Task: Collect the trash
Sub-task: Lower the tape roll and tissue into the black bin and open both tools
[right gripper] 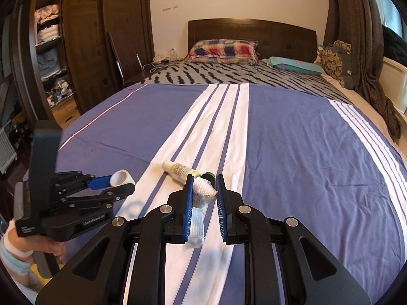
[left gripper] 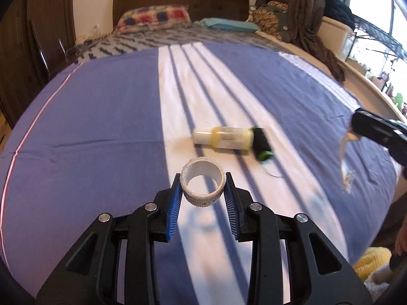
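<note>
My left gripper (left gripper: 203, 185) is shut on a white tape roll (left gripper: 202, 189) and holds it above the bed; it also shows in the right wrist view (right gripper: 122, 179). My right gripper (right gripper: 204, 188) is shut on a white gauze bandage (right gripper: 203, 192) whose loose tail hangs down between the fingers. In the left wrist view the right gripper (left gripper: 356, 129) is at the right edge with the bandage (left gripper: 346, 160) dangling. A pale yellow bottle (left gripper: 223, 137) and a black and green object (left gripper: 262, 146) lie on the white stripe ahead; the bottle shows in the right wrist view too (right gripper: 179, 171).
The bed has a blue and white striped cover (right gripper: 305, 152), with pillows (right gripper: 223, 48) and a headboard at the far end. A wardrobe with open shelves (right gripper: 51, 50) stands at the left. Curtains and a window (left gripper: 376, 25) are at the right. A yellow fluffy item (left gripper: 371, 261) lies beside the bed.
</note>
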Demonstrator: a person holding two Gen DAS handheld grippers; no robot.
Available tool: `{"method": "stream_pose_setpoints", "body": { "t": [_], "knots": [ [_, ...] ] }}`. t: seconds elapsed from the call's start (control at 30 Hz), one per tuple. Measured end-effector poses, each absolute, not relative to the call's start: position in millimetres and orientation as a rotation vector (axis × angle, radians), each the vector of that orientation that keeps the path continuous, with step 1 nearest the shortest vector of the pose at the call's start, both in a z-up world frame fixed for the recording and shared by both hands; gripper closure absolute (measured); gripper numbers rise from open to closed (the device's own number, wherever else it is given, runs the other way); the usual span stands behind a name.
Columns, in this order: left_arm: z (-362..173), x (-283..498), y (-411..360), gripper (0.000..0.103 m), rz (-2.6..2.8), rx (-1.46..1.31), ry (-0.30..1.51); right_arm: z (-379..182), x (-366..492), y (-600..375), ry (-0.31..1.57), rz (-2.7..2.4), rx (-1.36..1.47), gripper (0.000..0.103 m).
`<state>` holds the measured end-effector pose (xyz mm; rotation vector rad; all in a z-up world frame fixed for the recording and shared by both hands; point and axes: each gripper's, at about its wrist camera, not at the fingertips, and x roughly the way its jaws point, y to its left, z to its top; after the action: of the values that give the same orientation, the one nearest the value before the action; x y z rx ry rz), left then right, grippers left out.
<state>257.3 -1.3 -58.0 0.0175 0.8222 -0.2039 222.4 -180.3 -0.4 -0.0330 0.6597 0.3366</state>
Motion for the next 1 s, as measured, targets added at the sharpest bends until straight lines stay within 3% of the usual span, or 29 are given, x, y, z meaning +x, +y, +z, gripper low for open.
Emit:
{"method": "stream_pose_setpoints", "body": {
  "t": [0.37,1.0],
  "knots": [
    [-24.3,172.7,-22.8,0.072,-0.253,0.023,0.754,21.9,148.5,-190.5,0.616,0.328,-0.037,0.085],
    [-34.8,44.8,-36.7,0.072,-0.306,0.020,0.734,6.0,43.8,-207.8,0.621,0.352,0.002,0.085]
  ]
}}
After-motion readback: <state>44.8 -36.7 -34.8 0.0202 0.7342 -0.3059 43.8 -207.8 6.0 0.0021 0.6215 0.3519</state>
